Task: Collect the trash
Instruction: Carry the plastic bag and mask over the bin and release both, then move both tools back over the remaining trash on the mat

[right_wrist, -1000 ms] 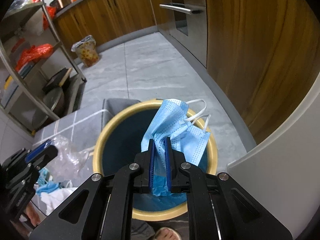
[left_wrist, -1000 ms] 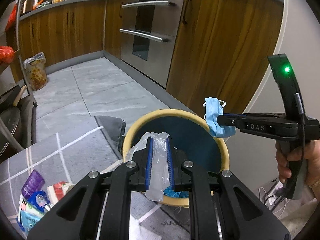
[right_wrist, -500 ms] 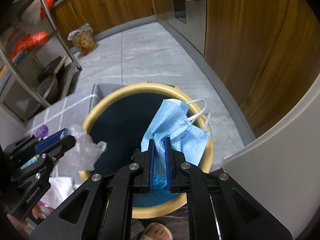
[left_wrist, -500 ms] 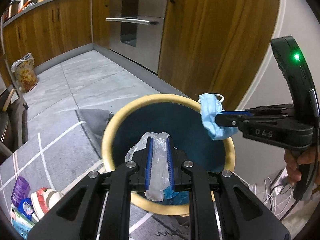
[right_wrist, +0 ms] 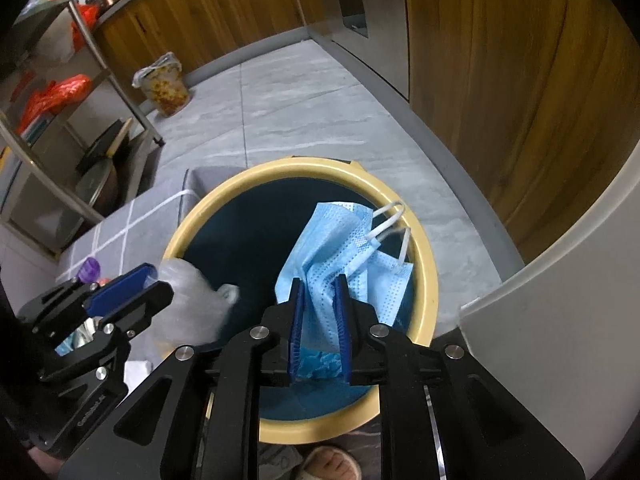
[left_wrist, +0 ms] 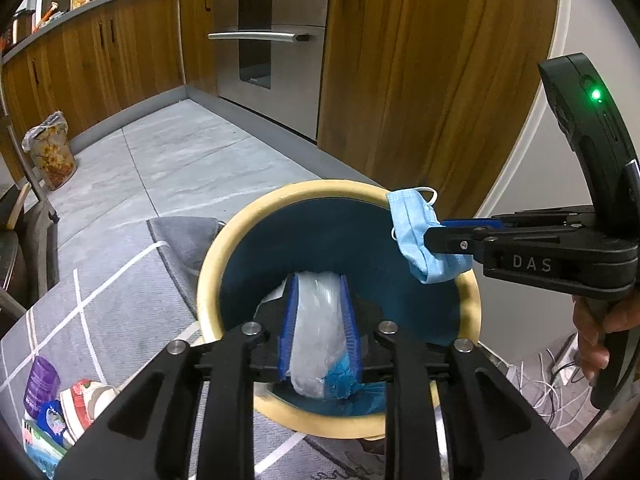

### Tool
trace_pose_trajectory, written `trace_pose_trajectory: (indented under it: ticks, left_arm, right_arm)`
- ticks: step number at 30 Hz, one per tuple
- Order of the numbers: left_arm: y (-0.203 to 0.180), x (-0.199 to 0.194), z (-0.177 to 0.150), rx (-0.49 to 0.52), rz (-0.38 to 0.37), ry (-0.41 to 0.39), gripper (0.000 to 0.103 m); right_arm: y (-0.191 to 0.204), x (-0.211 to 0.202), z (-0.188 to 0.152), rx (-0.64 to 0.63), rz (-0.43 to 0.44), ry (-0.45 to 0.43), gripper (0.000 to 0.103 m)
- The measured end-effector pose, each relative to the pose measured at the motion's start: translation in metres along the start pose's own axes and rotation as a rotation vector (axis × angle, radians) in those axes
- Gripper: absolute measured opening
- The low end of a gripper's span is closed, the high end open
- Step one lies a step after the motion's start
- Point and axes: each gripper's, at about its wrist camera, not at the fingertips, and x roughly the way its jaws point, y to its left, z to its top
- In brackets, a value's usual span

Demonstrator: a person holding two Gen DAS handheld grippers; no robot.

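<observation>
A round bin with a cream rim and a dark blue inside stands on the floor under both grippers. My left gripper hangs over its near side, and its jaws are opening. A crumpled clear plastic bag still fills the gap and touches both blue pads. In the right wrist view the bag looks blurred at the left gripper's tip. My right gripper is over the bin's rim, jaws opening too. A blue face mask stands up between its pads. The left wrist view shows the mask at the right gripper's tip.
Several small packets and a purple bottle lie on the grey checked rug at lower left. A patterned lined bin stands by wooden cabinets. An oven is behind, a metal rack at the left, a white curved wall and cables at the right.
My left gripper moved forward and down until it hung over the bin. Both pairs of jaws have spread wider, with the plastic bag and the mask still between them.
</observation>
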Motion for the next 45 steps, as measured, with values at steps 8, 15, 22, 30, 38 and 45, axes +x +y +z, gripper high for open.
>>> trace_pose_trajectory:
  ticks: [8,15,22,30,38,45]
  left_arm:
    - [0.006,-0.012,0.0,-0.022,0.015,-0.034,0.05]
    - [0.011,-0.026,0.0,-0.017,0.03,-0.058,0.055]
    - [0.022,-0.049,-0.002,-0.032,0.043,-0.085,0.056]
    - [0.03,-0.081,-0.012,0.011,0.094,-0.11,0.066]
    - [0.057,-0.128,-0.025,-0.006,0.183,-0.127,0.067]
    - [0.091,-0.176,-0.041,-0.077,0.263,-0.174,0.076]
  right_arm:
    - [-0.001,-0.008,0.004,0.009,-0.015,-0.042,0.041]
    - [0.002,-0.013,0.009,0.019,-0.016,-0.068,0.054]
    - [0.013,-0.022,0.011,-0.012,-0.017,-0.103,0.066]
    - [0.026,-0.038,0.013,-0.057,-0.017,-0.184,0.085]
    - [0.045,-0.038,0.014,-0.069,0.002,-0.19,0.086]
    - [0.089,-0.056,0.011,-0.144,0.054,-0.257,0.088]
